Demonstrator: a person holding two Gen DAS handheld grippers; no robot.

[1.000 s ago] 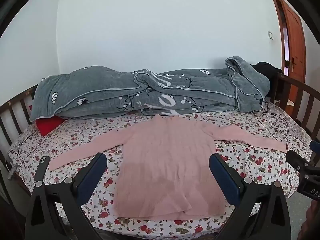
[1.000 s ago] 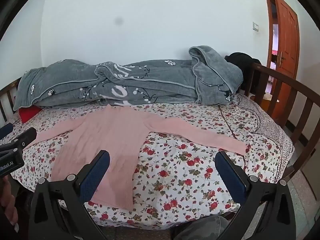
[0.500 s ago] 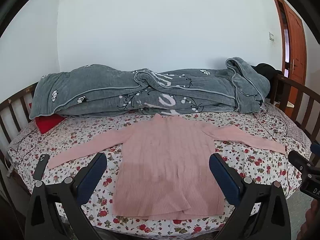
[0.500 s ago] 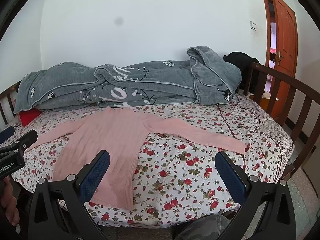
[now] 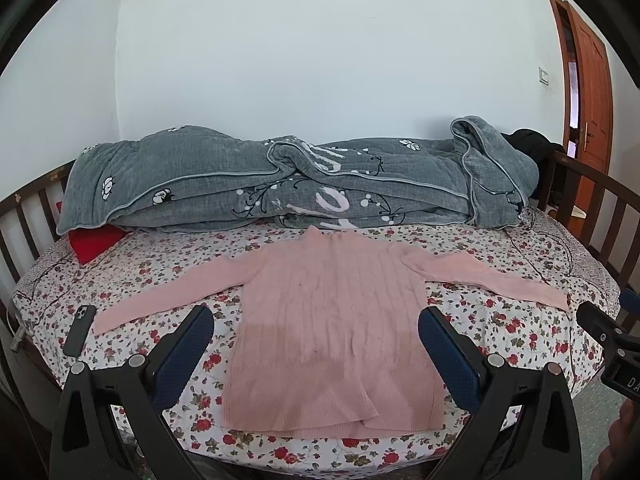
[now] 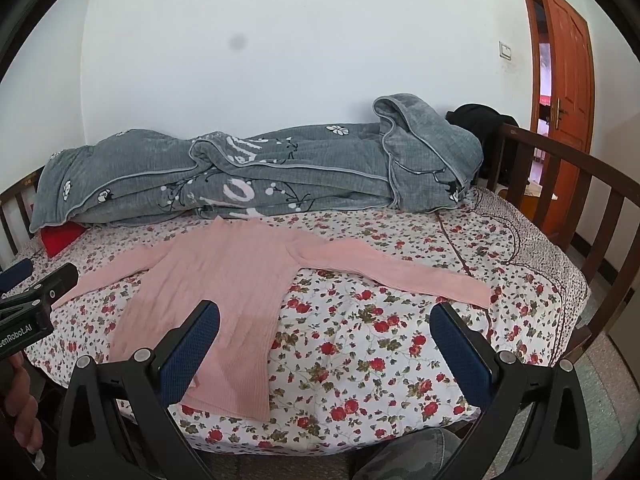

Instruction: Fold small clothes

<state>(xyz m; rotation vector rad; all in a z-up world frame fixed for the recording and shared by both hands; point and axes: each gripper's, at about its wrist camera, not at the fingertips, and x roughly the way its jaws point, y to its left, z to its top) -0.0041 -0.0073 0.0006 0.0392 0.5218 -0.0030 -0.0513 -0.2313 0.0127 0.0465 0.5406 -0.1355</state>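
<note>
Left wrist view: our left gripper [image 5: 316,336] sits wide open, empty, facing the pink sweater [image 5: 332,336] hem; sleeves run sideways.

The sweater [image 5: 332,320] is soft pink knit cloth with ribs running down it. The sheet [image 6: 380,344] under it is thin, smooth cloth with printed flowers. At 12 o'clock the quilt [image 5: 280,184] is thick grey cloth, bumpy and fuzzy. The bed rail [image 6: 568,184] at 3 o'clock is dark, smooth wood. The door [image 6: 568,80] is shiny wood. Each gripper [image 5: 316,344] has matt black plastic arms and blue dimpled pads [image 5: 448,356].
</note>
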